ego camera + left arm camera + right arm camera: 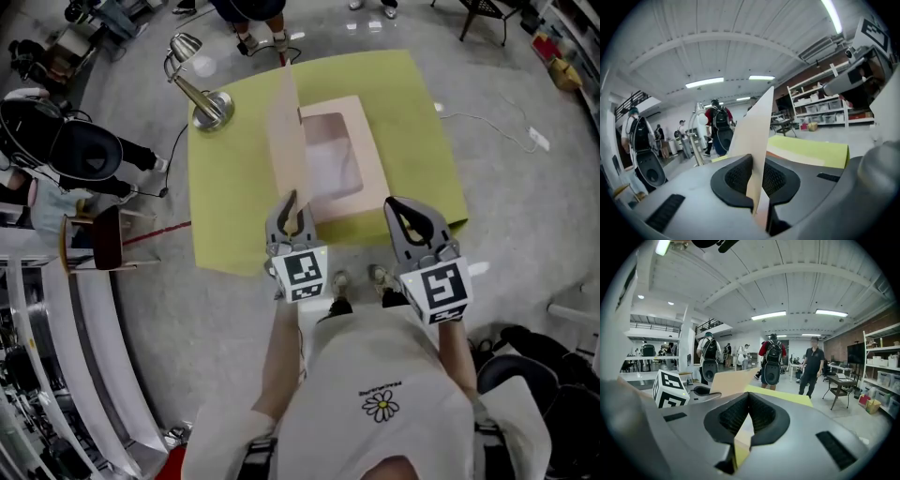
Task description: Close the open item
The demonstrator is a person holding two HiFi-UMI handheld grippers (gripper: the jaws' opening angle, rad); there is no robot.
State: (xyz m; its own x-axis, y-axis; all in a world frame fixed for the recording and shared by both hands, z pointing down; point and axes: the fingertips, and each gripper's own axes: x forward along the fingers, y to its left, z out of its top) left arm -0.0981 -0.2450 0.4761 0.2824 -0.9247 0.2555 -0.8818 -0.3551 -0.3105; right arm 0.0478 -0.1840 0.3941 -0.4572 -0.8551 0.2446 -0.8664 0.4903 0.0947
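A pale tan cardboard box [361, 178] lies open on the yellow-green table [422, 112], its white inside showing. Its lid [286, 141] stands upright along the box's left side. My left gripper [289, 217] is shut on the lid's near edge. In the left gripper view the lid [758, 131] rises as a thin sheet clamped between the black pads [736, 180]. My right gripper [412, 223] hovers at the box's near right corner, shut with nothing in it. In the right gripper view its jaws [749, 397] meet at the tips, and the lid [733, 380] shows to the left beyond them.
A silver desk lamp [202, 94] stands on the table's far left corner. A cable with a power strip [537, 139] lies on the floor to the right. A chair [103, 239] and equipment stand at the left. Several people [772, 359] are beyond the table.
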